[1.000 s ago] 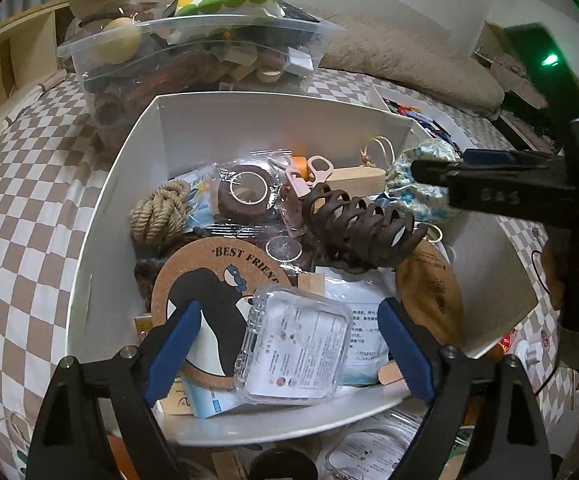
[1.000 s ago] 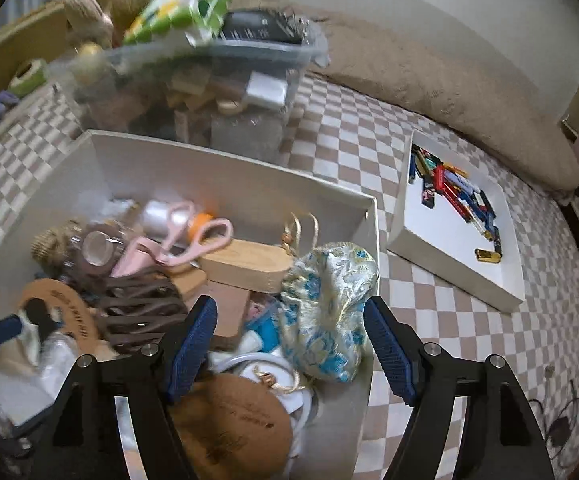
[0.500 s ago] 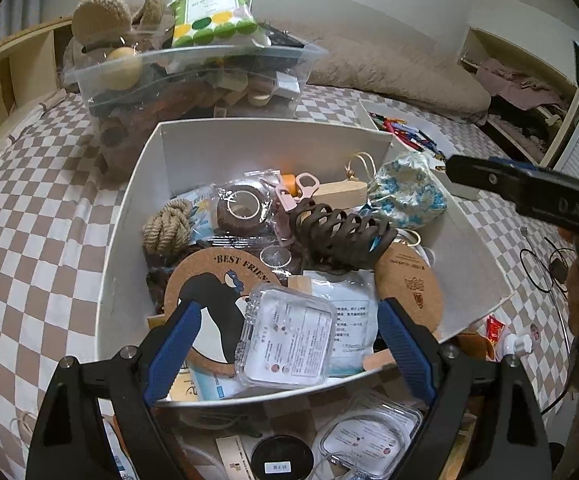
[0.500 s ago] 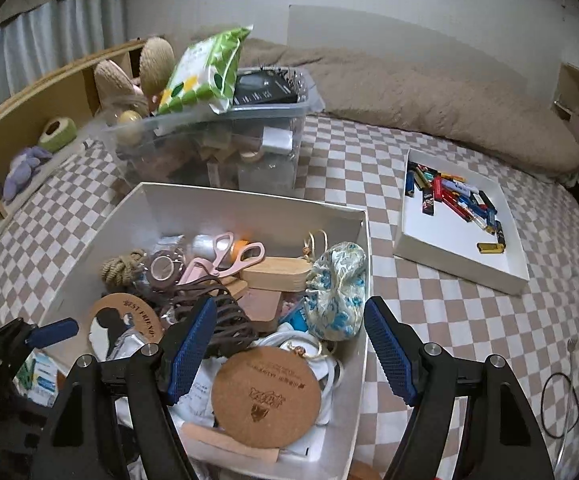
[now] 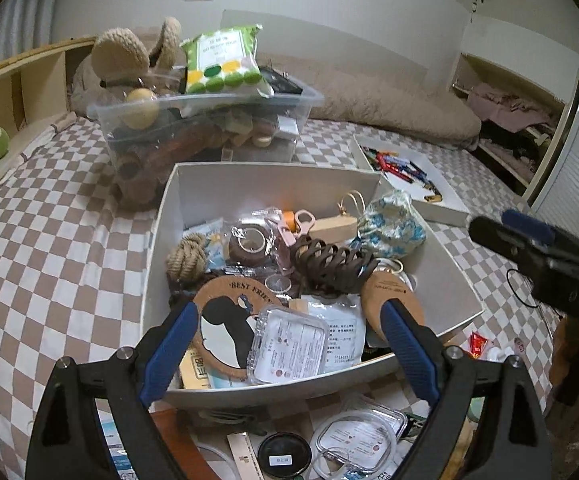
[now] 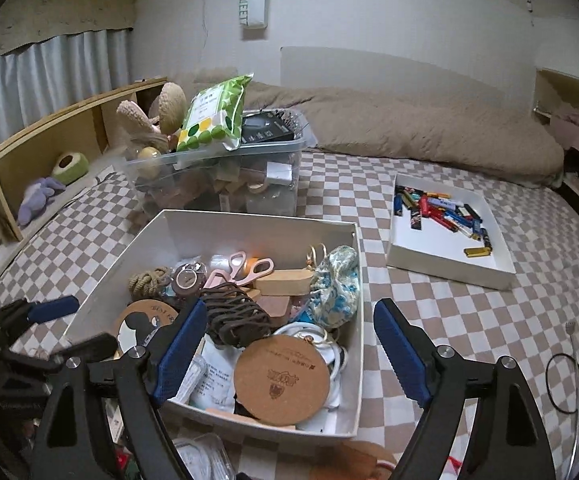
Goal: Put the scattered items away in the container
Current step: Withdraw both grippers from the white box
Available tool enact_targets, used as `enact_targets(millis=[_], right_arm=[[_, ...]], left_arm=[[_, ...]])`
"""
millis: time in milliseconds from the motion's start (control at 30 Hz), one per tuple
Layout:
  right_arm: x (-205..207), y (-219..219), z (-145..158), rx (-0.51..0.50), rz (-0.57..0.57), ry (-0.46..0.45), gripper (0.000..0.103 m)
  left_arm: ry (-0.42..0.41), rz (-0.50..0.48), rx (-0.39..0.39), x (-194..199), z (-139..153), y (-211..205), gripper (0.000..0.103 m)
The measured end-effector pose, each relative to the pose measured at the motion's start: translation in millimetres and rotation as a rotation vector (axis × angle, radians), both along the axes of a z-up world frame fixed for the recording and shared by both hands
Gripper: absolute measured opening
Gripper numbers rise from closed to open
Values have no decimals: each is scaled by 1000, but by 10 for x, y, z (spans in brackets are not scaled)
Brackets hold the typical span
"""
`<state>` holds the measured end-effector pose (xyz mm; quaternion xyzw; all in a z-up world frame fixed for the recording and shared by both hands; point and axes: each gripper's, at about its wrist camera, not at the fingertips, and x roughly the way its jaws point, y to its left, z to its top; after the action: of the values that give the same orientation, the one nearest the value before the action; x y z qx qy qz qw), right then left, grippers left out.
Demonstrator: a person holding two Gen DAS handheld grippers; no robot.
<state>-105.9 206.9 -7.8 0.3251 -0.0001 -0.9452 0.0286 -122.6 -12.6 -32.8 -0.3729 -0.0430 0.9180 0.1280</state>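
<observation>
So right now both grippers hang over the near end of the white box (image 5: 225, 184), and neither has anything in it. The left gripper (image 5: 285, 348) is spread wide and opening a touch more, nothing between the jaws. Same for the right gripper (image 6: 285, 348): jaws opening, empty.

The box sits on the checkered bed (image 5: 49, 248), near its front edge, and it's already pretty full. Count inside: two cork coasters, the penguin one (image 5: 225, 320) toward the near-left corner and a plain one (image 6: 281, 376) toward the near-right; one brown hair claw (image 5: 329, 264) in the middle; one rope knot (image 5: 187, 252) by the left wall; one pair of pink scissors (image 6: 245, 268); one blue floral pouch (image 5: 389, 224) against the right wall; one clear case (image 5: 289, 344) on top at the front.

What's left outside, as far as I can tell: a second clear case (image 5: 353, 436) and a small black tin (image 5: 285, 452) on the bed just in front of the near wall, plus some bits I can't make out.

Handling guess: that case looks light, stiff and slick, so I'd pinch it across its short sides, not the flat lid, or it'll squirt out. The tin is round and low, so grab it across the rim. The coasters are thin and stiff, so go for an edge.
</observation>
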Motion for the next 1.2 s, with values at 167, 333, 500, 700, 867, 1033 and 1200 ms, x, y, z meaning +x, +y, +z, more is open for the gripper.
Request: enact_targets(millis=[167,333,500,700,867,1033,1200], right_arm=[[192,26,18,-6,-15,50,102],[375,59,-11,-5,-31,122,103],[440,114,-88,-9,-43,114,103],[526,186,-78,-19,-60,141,103],[590,237,-29,-34,-68,173,103],[628,298,-29,-38,-90,200,103],[642,390,-81,-54,-104,199,103]], left_arm=[[36,9,-2,80,94,-43,103],[63,20,-24,146,152,-41,103],[86,28,-22,195,178,-40,103],[114,36,-7,243,224,-50,103],[118,40,-14,264,220,-64,103],[112,53,-11,262,202,-113,103],[108,65,-11,259,199,-152,103]])
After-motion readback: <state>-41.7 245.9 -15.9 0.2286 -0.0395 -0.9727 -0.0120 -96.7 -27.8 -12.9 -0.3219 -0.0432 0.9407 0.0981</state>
